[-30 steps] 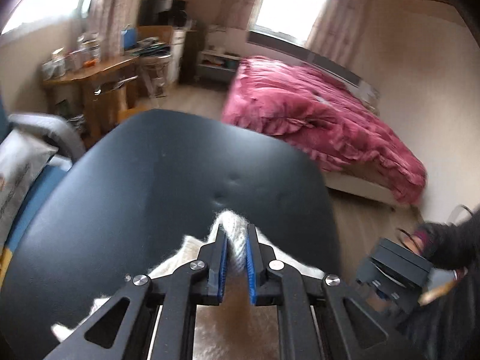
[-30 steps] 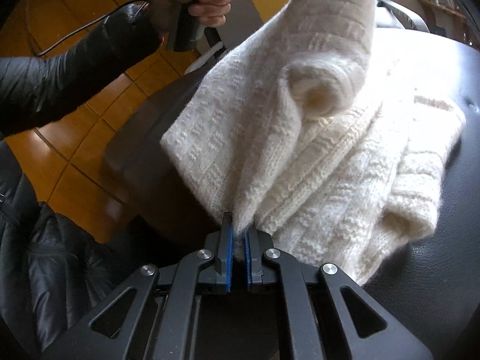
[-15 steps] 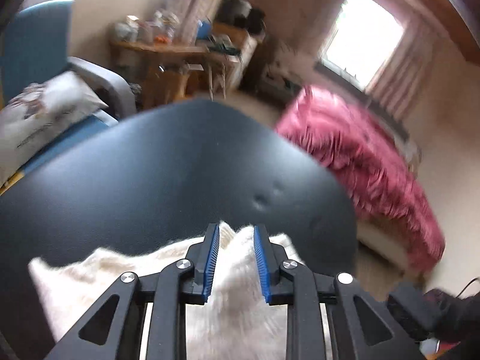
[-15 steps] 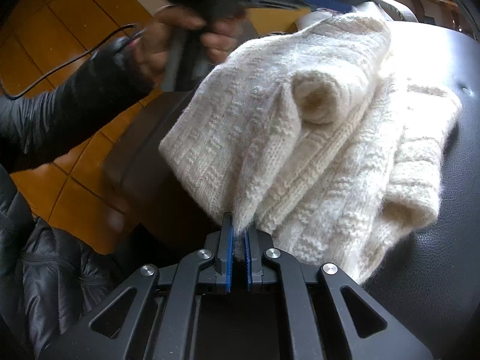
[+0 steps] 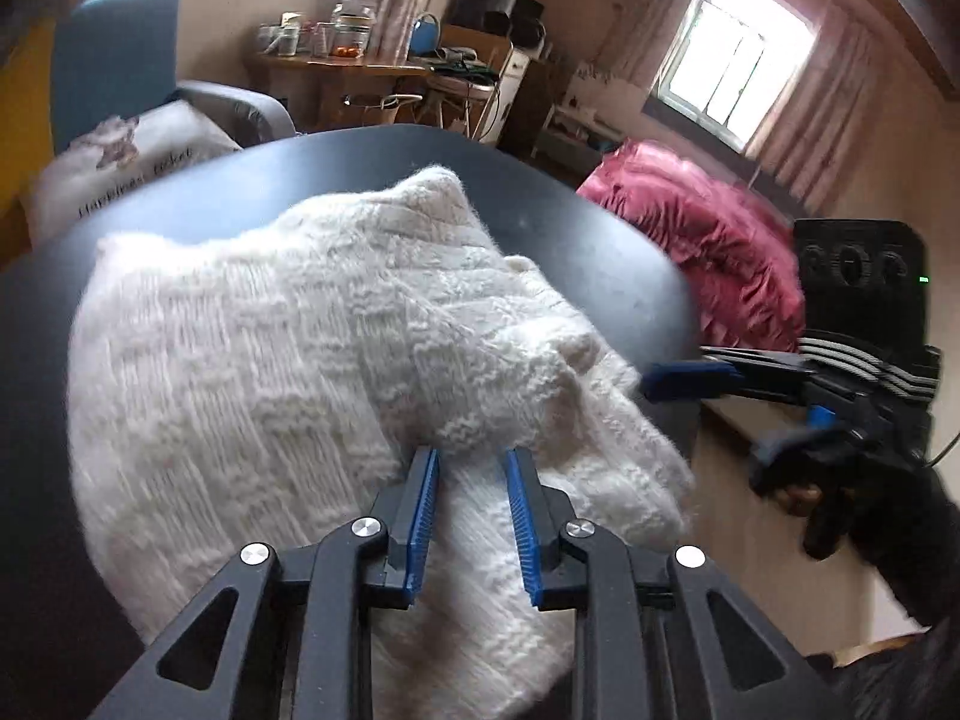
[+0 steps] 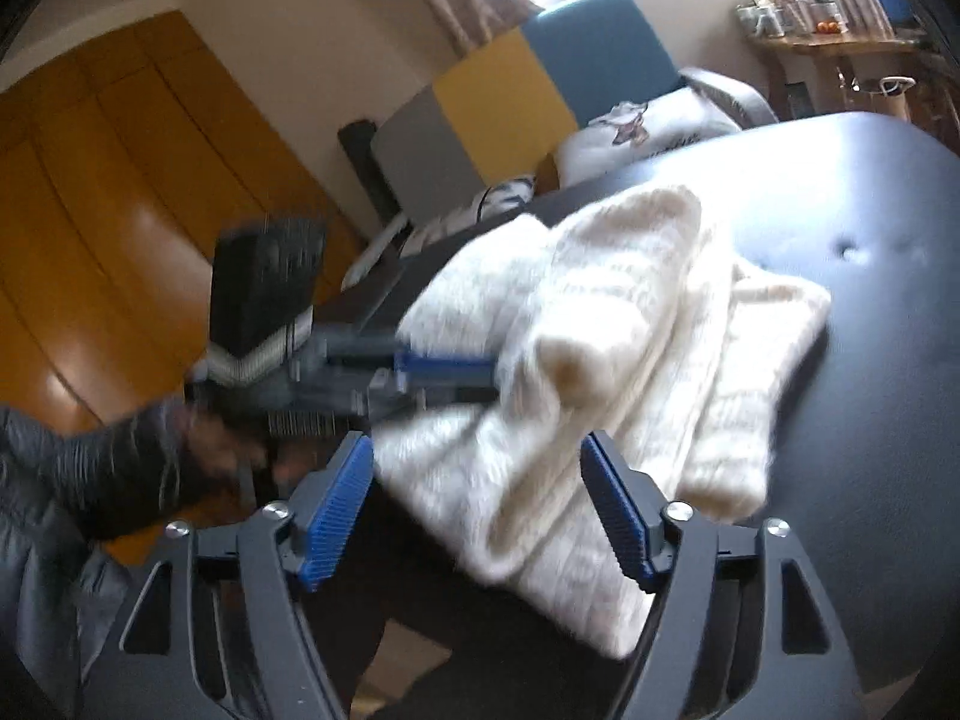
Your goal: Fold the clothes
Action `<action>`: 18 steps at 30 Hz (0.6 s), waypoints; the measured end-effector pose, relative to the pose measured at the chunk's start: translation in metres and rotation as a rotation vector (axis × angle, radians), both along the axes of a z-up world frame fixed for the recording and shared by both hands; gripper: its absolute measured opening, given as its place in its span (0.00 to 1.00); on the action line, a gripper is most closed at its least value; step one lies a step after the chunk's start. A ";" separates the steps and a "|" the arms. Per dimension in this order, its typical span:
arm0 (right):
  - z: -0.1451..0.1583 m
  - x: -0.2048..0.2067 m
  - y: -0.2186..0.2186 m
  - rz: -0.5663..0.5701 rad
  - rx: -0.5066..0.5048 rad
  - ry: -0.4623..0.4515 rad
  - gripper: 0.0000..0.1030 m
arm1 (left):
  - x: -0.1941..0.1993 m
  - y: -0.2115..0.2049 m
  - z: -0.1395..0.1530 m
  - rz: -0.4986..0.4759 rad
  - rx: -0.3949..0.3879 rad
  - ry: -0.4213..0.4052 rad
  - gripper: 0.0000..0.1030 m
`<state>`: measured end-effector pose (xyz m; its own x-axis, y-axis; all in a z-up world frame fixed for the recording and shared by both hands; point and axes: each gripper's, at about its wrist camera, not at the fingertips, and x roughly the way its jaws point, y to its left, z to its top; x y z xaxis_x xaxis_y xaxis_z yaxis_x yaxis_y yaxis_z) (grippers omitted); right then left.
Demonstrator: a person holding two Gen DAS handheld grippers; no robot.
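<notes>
Leftmost in the left wrist view, beyond the far left edge of the black table (image 5: 180, 204), a printed cushion (image 5: 132, 162) rests on a blue and grey armchair (image 5: 120, 54). On that table lies the white knitted sweater (image 5: 288, 360), folded into a thick bundle that takes up most of the near side of the table, with one corner pointing toward the table's far rim. At the sweater's near edge sits the left gripper (image 5: 470, 456); its blue pads are set apart with a fold of knit lying in the gap, and they do not appear to squeeze it. Beyond the table's far rim stands a cluttered wooden desk (image 5: 360, 72). Right of the table, a bed with a crumpled pink cover (image 5: 690, 240) lies under a bright window (image 5: 732, 78). At the sweater's right edge the right gripper (image 5: 690, 375) comes in side-on, held by a hand (image 5: 798, 492) in a dark sleeve.

From the right wrist view, orange cupboard doors (image 6: 120, 210) fill the space left of the table (image 6: 870, 360). The left gripper (image 6: 444, 369) reaches in from that side, its fingers touching the sweater (image 6: 630, 360) at its left edge. Nearest the camera, the right gripper (image 6: 477, 456) has its jaws opening wide; the sweater's near corner lies loose between them without pressing on either pad. The bundle rests on the table's left half, a rolled fold on top.
</notes>
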<state>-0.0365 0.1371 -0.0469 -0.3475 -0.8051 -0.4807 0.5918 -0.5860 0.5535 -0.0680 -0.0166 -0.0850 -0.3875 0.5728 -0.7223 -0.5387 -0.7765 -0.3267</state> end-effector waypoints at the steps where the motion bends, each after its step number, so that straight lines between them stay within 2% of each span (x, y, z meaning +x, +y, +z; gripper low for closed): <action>1: 0.000 -0.005 -0.003 0.005 -0.009 -0.004 0.73 | 0.001 -0.003 0.000 0.008 0.026 -0.006 0.22; 6: -0.014 -0.028 -0.022 0.089 -0.047 -0.048 0.73 | -0.001 -0.035 0.003 0.055 0.184 -0.051 0.22; 10: -0.023 -0.041 -0.018 0.107 -0.095 -0.081 0.73 | 0.009 -0.052 0.002 0.051 0.242 -0.057 0.22; 11: -0.024 -0.044 -0.017 0.119 -0.120 -0.095 0.73 | 0.012 -0.052 0.002 0.038 0.233 -0.054 0.22; 13: -0.026 -0.048 -0.019 0.164 -0.165 -0.114 0.73 | 0.025 -0.044 -0.004 -0.010 0.155 -0.050 0.22; 15: -0.025 -0.051 -0.022 0.220 -0.257 -0.142 0.73 | 0.031 -0.031 -0.010 -0.052 0.088 -0.038 0.22; 17: -0.027 -0.052 -0.017 0.207 -0.321 -0.160 0.73 | 0.036 -0.020 -0.014 -0.086 0.025 -0.011 0.22; 18: -0.028 -0.053 -0.014 0.190 -0.346 -0.167 0.73 | 0.035 -0.020 -0.015 -0.088 0.023 -0.012 0.22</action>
